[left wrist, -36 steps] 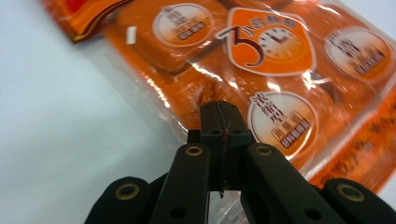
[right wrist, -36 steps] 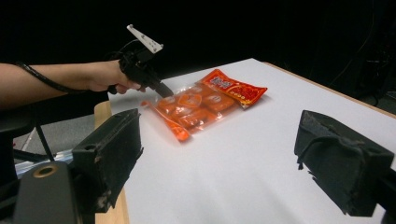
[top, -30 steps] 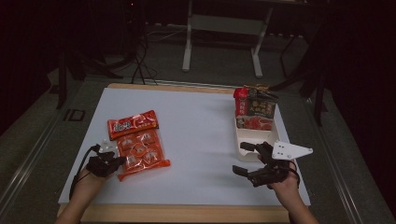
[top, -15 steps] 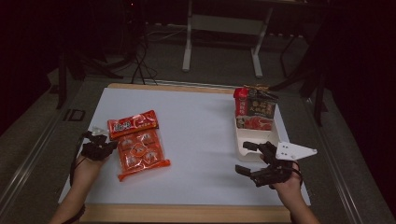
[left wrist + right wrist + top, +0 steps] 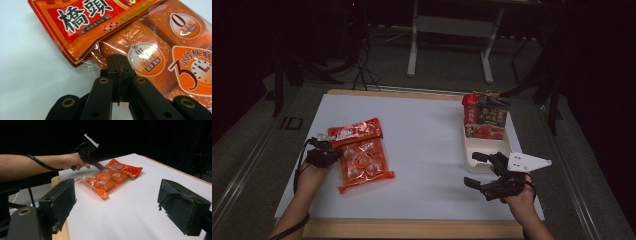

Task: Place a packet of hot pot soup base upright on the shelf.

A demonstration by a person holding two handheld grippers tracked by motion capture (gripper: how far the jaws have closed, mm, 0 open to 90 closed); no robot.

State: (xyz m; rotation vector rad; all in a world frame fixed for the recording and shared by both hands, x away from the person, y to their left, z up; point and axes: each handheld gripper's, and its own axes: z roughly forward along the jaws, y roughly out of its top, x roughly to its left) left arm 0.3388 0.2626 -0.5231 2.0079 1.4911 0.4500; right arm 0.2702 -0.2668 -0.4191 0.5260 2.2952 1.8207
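Observation:
An orange bag of wrapped snacks (image 5: 363,162) lies on the left of the white table, with a red packet (image 5: 355,131) overlapping its far end. My left gripper (image 5: 331,152) is shut, its tips at the bag's left edge. In the left gripper view the closed left gripper (image 5: 118,62) lies over the clear rim of the orange bag (image 5: 155,50), just below the red packet (image 5: 82,20). I cannot tell whether plastic is pinched. My right gripper (image 5: 476,170) stands wide open and empty at the right front, near a white tray (image 5: 472,155).
The white tray holds red and dark food packets (image 5: 484,117) at its far end. From the right gripper view, bare white tabletop (image 5: 140,202) stretches between the open right gripper (image 5: 120,202) and the orange bag (image 5: 103,181). The table's wooden front edge (image 5: 412,227) runs near the person's arms.
My left gripper has moved away from the person along the orange bag's left edge, up toward the red packet. The right gripper and both packets stay where they were.

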